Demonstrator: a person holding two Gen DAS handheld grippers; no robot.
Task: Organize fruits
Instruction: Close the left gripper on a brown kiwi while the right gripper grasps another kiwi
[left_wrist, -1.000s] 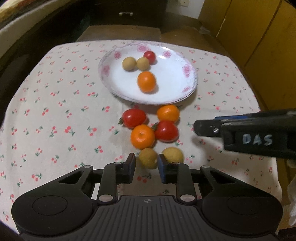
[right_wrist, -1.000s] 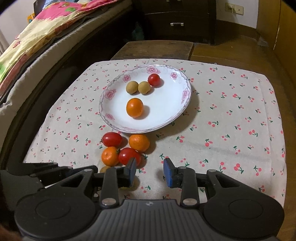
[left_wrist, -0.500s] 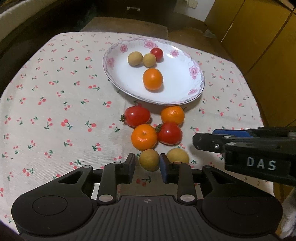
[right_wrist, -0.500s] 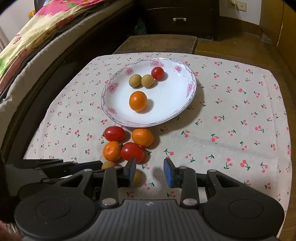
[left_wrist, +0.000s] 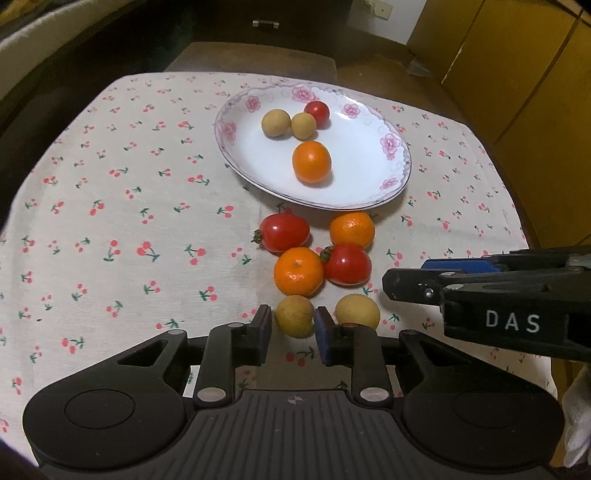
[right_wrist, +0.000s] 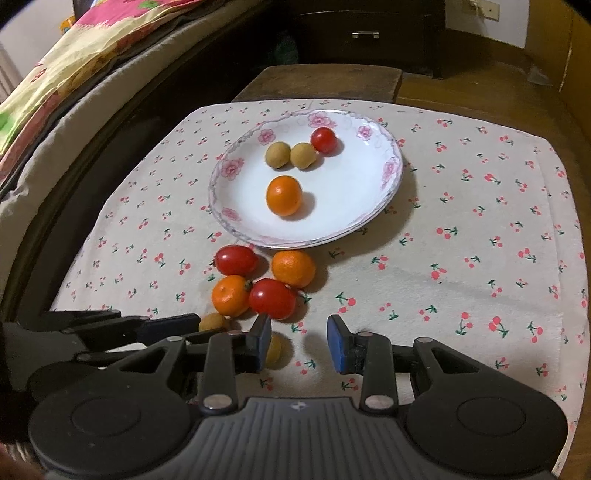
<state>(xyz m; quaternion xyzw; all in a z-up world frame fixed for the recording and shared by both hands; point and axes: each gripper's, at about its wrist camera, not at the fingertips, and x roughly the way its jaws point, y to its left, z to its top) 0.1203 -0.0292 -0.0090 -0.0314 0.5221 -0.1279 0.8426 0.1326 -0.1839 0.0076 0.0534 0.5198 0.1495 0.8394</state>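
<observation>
Seemingly round, matte longan (left_wrist: 294, 320) between fingers (left_wrist: 263, 325)

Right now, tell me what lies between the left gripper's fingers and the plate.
In the left wrist view, a longan sits between the left gripper fingers; beyond it, two oranges and two tomatoes lie before the plate.

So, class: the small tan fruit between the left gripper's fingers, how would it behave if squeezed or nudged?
The tan fruit looks round, so it would probably roll across the cloth if nudged. It seems small and likely light. The left gripper flanks it with fingers open, and on so curved a surface an off-centre squeeze might squirt it toward the second tan fruit beside it.
</observation>
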